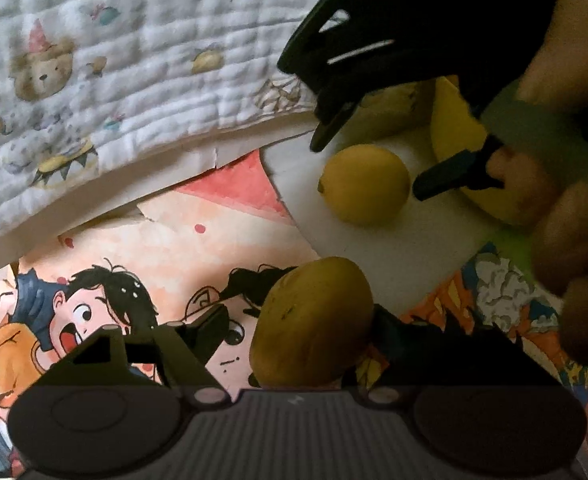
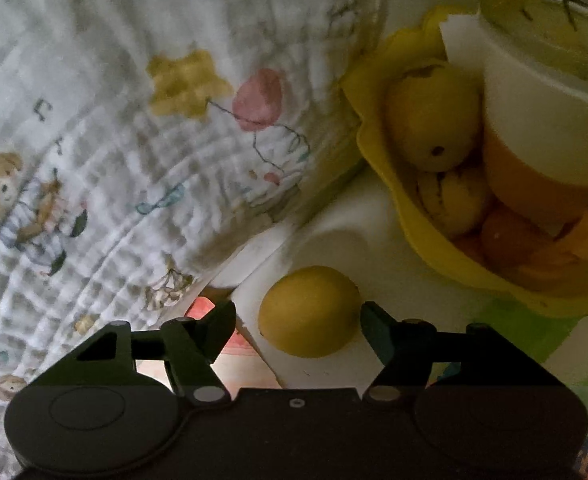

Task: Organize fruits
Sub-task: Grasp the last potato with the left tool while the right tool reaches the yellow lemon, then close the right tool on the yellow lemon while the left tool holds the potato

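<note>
In the left wrist view my left gripper [image 1: 298, 320] is open, with a brownish-yellow fruit [image 1: 314, 324] between its fingers, against the right one. A yellow lemon [image 1: 364, 184] lies beyond on a white board [image 1: 374, 240]. My right gripper [image 1: 370, 160], held by a hand, hovers over the lemon with its fingers spread. In the right wrist view my right gripper [image 2: 298, 324] is open around that lemon [image 2: 310, 310], fingers either side and apart from it. A yellow bowl [image 2: 426, 248] at the right holds several yellow and orange fruits.
A quilted baby blanket [image 1: 114, 80] with bear prints covers the far left; it also shows in the right wrist view [image 2: 114, 140]. A cartoon-printed mat [image 1: 154, 280] lies under the left gripper. A white and orange cup [image 2: 542, 120] stands in the bowl.
</note>
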Tool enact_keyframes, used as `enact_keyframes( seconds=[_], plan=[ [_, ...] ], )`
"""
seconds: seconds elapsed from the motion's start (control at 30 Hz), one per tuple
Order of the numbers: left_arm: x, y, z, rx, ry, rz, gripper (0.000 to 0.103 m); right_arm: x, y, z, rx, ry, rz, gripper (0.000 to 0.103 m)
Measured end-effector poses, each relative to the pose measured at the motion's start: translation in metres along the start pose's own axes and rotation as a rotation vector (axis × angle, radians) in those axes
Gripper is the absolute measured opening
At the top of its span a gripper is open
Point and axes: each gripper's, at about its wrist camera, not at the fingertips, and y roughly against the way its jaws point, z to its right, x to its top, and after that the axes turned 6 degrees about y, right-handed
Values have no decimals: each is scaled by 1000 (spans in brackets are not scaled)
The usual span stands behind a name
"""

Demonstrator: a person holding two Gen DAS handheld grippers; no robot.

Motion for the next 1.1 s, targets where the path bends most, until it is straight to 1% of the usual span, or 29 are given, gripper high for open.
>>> enact_keyframes(
  seconds=[0.1,0.17,0.23,0.27,0.37,0.4,0.53,0.63,0.67,0.83,0.9,1.0,1.1],
  plan=[
    [1,-1,0,-9,-12,6,75,0,-9,0,-10,11,-1,72],
    [1,-2,1,-13,-24,11,73,0,-15,-1,-10,19,-6,72],
    [1,-4,1,-27,-25,19,68,1,-20,0,-10,31,-8,71],
    [2,-5,1,-31,-26,24,67,2,-30,-4,-9,35,-11,71],
    [0,-6,0,-43,-25,37,65,2,-39,-2,-7,46,-17,68],
    [0,-6,0,-48,-25,40,63,2,-42,-1,-6,49,-19,67],
    [-3,-6,-1,-48,-27,50,61,4,-53,5,7,62,-21,67],
    [-4,-7,3,-48,-30,55,58,7,-59,9,14,80,-17,67],
    [-4,-6,4,-45,-31,56,58,8,-54,7,14,87,-16,66],
    [-3,-9,7,-38,-23,57,58,12,-56,12,29,91,-19,66],
    [-3,-8,8,-37,-24,53,58,11,-51,17,37,88,-24,65],
    [0,-9,7,-37,-22,46,58,10,-58,22,51,89,-42,65],
    [-1,-3,5,-34,-11,43,58,8,-59,24,58,104,-36,65]
  ],
)
